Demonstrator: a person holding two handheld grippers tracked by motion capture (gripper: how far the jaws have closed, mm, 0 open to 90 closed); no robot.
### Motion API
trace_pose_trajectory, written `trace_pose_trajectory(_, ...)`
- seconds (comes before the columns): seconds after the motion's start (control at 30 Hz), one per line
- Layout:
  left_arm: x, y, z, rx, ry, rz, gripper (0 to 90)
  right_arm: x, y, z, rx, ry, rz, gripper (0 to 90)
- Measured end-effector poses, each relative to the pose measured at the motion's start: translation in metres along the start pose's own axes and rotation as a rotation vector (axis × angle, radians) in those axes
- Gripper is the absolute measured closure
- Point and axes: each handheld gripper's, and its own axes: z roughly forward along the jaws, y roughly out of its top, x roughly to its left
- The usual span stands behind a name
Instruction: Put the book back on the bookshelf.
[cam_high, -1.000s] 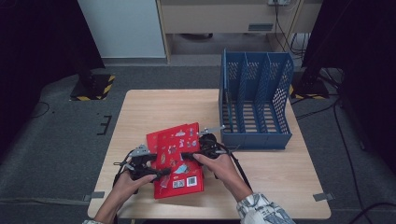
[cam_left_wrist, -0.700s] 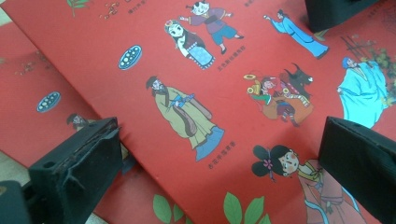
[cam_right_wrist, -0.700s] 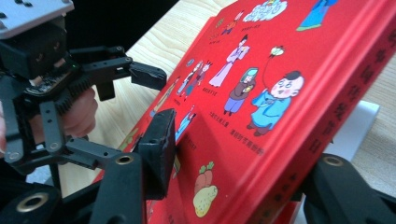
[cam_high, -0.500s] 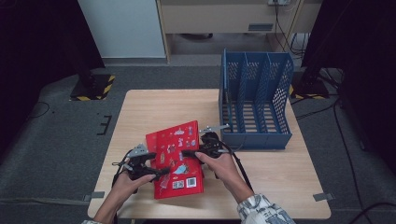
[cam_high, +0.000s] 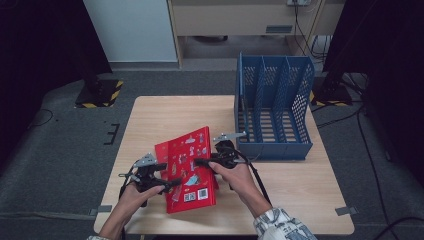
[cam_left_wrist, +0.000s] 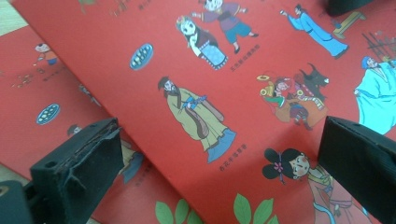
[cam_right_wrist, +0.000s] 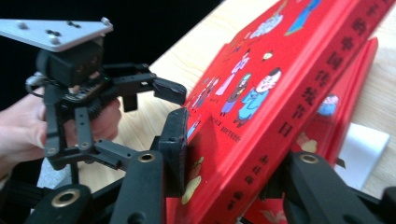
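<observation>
Pale wooden tabletop (cam_high: 165, 115) | we are gripping the upper red book (cam_high: 187, 165), lifted off a second one, beside the blue file rack (cam_high: 274, 107) | right hand-held gripper (cam_high: 202, 162) clamping its spine edge, jaws just closing | left hand-held gripper (cam_high: 172, 184) gaping wide over the cover.

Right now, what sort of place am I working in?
Most likely a lab or recording room set up for trials, not a home: a small wooden table alone on grey carpet, hazard-striped stand bases, loose cables, and a blue file rack as prop.
</observation>
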Motion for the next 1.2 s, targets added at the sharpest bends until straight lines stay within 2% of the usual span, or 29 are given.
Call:
trace_pose_trajectory(0.1, 0.001, 0.0, -0.002, -0.008, 0.0, -0.008, 0.0, 0.003, 0.003, -0.002, -0.01, 0.01, -0.018, 64.8)
trace_pose_trajectory(0.37, 0.003, 0.0, -0.004, -0.028, -0.053, -0.025, 0.0, 0.01, 0.011, -0.007, -0.031, 0.047, -0.051, 68.4)
trace_pose_trajectory(0.5, 0.003, 0.003, -0.006, -0.003, -0.058, -0.021, 1.4, 0.012, 0.012, -0.006, -0.028, 0.054, -0.064, 68.1)
trace_pose_trajectory(0.67, 0.003, 0.006, -0.007, 0.016, -0.056, -0.023, 1.6, 0.016, 0.017, -0.006, -0.008, 0.039, -0.112, 66.0)
trace_pose_trajectory(1.07, -0.001, 0.008, -0.006, 0.017, -0.042, -0.001, 3.3, 0.012, 0.022, -0.005, 0.051, 0.021, -0.11, 60.8)
trace_pose_trajectory(1.17, -0.003, 0.01, -0.006, 0.002, -0.048, 0.009, 6.9, 0.011, 0.022, -0.003, 0.058, 0.028, -0.098, 56.0)
trace_pose_trajectory(1.2, -0.004, 0.01, -0.005, 0.002, -0.05, 0.011, 7.0, 0.011, 0.021, -0.001, 0.067, 0.034, -0.097, 57.4)
